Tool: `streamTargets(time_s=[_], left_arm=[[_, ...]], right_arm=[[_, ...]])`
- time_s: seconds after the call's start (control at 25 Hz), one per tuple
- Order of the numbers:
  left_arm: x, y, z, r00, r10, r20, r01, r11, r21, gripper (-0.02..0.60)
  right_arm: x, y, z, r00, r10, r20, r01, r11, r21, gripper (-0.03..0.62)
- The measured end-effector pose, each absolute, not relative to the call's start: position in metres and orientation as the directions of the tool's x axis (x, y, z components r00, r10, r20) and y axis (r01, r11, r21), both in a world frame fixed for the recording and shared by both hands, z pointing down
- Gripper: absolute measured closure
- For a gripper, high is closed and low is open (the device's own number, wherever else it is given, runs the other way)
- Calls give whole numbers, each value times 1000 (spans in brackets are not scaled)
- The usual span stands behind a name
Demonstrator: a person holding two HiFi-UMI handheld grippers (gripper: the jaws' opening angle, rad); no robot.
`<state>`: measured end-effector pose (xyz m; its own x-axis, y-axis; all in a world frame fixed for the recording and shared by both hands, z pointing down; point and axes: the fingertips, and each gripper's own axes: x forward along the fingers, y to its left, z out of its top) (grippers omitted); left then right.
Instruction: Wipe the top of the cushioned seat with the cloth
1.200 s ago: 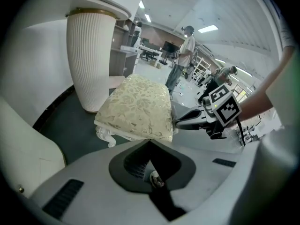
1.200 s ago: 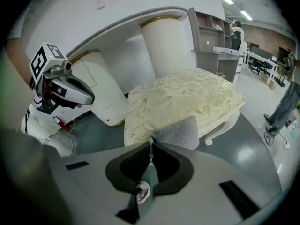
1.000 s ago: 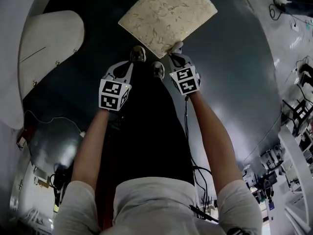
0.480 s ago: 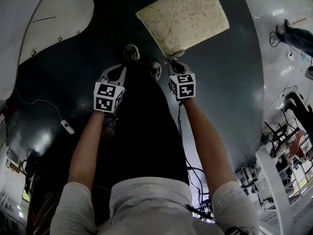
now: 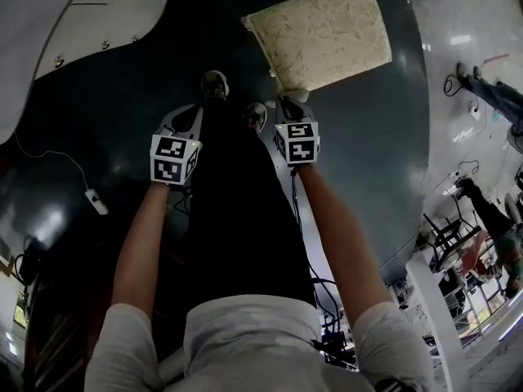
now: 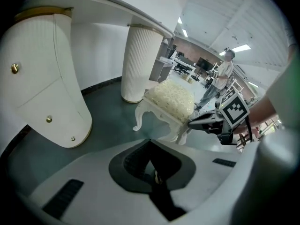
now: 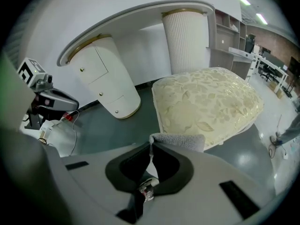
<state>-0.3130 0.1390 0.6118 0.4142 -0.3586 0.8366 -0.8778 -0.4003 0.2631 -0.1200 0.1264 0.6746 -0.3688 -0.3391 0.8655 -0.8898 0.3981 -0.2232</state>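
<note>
The cushioned seat (image 5: 323,35) is a cream, leaf-patterned stool on white carved legs (image 6: 140,118), standing on the dark floor ahead of me. My right gripper (image 5: 292,104) hovers at the seat's near corner, shut on a grey cloth (image 7: 180,141) that folds over its tips just short of the cushion (image 7: 206,102). My left gripper (image 5: 184,121) hangs to the left of the seat over bare floor. Its jaws (image 6: 150,142) are shut with nothing between them. Each gripper shows in the other's view: the right gripper (image 6: 220,121) and the left gripper (image 7: 47,97).
A white curved desk (image 5: 82,6) with a rounded cabinet (image 6: 42,78) and a ribbed column (image 6: 140,62) stands left of and behind the seat. A cable with a small box (image 5: 96,202) lies on the floor at left. My shoes (image 5: 215,84) are between the grippers. A person (image 6: 222,76) stands far off.
The head view has swung left, so the seat now sits further right and higher in it. Both grippers keep their places, the right one still shut on the cloth at the seat's near corner.
</note>
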Motion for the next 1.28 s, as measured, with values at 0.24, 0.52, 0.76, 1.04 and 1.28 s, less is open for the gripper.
streamTargets(time_s=[0.24, 0.52, 0.76, 1.04, 1.28], left_arm=[[-317, 134, 623, 437, -356, 826, -871, -396, 291, 566], [-318, 113, 632, 475, -334, 814, -838, -453, 304, 566], [-326, 93, 635, 494, -303, 815, -813, -494, 309, 566], [-337, 75, 635, 497, -276, 822, -796, -523, 306, 566], [-347, 57, 629, 499, -259, 827, -801, -502, 326, 566]], right_arm=[[-133, 109, 675, -334, -345, 877, -905, 379, -195, 572], [-149, 86, 679, -287, -336, 897, -911, 385, -147, 572], [-159, 65, 682, -269, -336, 902, -924, 354, -144, 572], [-171, 37, 681, -260, -352, 899, -934, 328, -142, 572], [-185, 13, 677, -265, -350, 899, -933, 328, -147, 572]])
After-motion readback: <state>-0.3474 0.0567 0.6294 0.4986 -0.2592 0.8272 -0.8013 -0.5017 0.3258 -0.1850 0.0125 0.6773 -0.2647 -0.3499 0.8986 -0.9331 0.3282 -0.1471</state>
